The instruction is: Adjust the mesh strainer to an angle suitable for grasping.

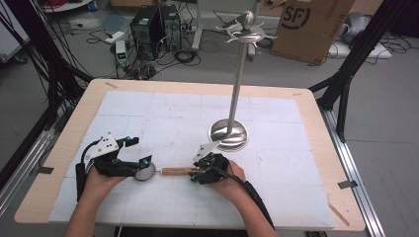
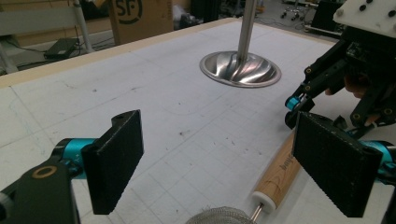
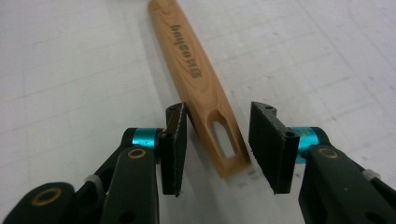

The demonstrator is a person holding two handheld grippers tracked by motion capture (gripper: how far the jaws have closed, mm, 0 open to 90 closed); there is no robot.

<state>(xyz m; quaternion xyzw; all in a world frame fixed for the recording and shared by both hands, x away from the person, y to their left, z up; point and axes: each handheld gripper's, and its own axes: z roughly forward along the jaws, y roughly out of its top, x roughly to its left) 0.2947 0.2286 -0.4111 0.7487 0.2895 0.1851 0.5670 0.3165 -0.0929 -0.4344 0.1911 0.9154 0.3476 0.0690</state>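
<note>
A small strainer lies flat on the white mat, its wooden handle (image 1: 178, 171) (image 2: 280, 172) (image 3: 196, 79) pointing right and its mesh head (image 1: 145, 173) (image 2: 215, 217) to the left. My left gripper (image 1: 141, 151) (image 2: 219, 140) is open wide, with the mesh head low between its jaws and touching neither pad. My right gripper (image 1: 195, 174) (image 3: 219, 116) (image 2: 296, 112) is open around the slotted end of the handle. A narrow gap shows at its right pad, and the handle rests on the mat.
A tall metal stand with a round base (image 1: 228, 132) (image 2: 240, 69) and hooks on top (image 1: 245, 32) rises just behind the right gripper. The wooden table edge (image 1: 316, 148) borders the mat. A cardboard box (image 1: 309, 24) and computers (image 1: 148, 24) sit on the floor beyond.
</note>
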